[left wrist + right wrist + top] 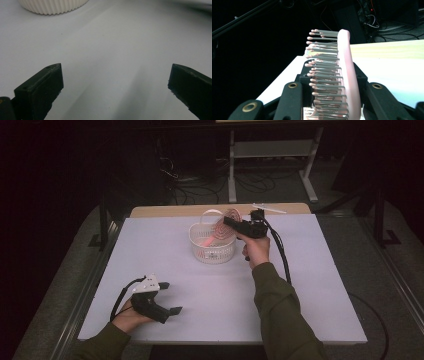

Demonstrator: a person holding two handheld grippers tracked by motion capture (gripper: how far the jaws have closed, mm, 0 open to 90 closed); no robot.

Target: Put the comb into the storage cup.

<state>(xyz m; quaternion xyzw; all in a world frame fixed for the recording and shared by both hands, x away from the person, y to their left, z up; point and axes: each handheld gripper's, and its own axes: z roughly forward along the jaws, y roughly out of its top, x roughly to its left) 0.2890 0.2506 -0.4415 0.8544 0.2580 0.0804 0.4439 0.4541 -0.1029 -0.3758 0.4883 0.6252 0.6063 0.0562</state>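
Note:
A pink hairbrush [345,65] with grey, pink-tipped bristles stands between the jaws of my right gripper [332,77], which is shut on it. In the high view that gripper [231,223] holds the brush [223,229] over the far right rim of a white ribbed basket [196,242] at the middle back of the table. Something pink [205,241] lies inside the basket; I cannot tell whether it belongs to the brush. My left gripper [170,297] rests low at the front left, open, with nothing between its jaws [115,85]. The basket's base [52,6] shows far ahead of it.
The white tabletop [310,285] ends in a bare wooden strip [165,211] at the back, where a thin white object [270,208] lies. Behind the table stand a white metal frame [270,150] and loose floor cables [200,185]. Dark rails [102,230] flank the table.

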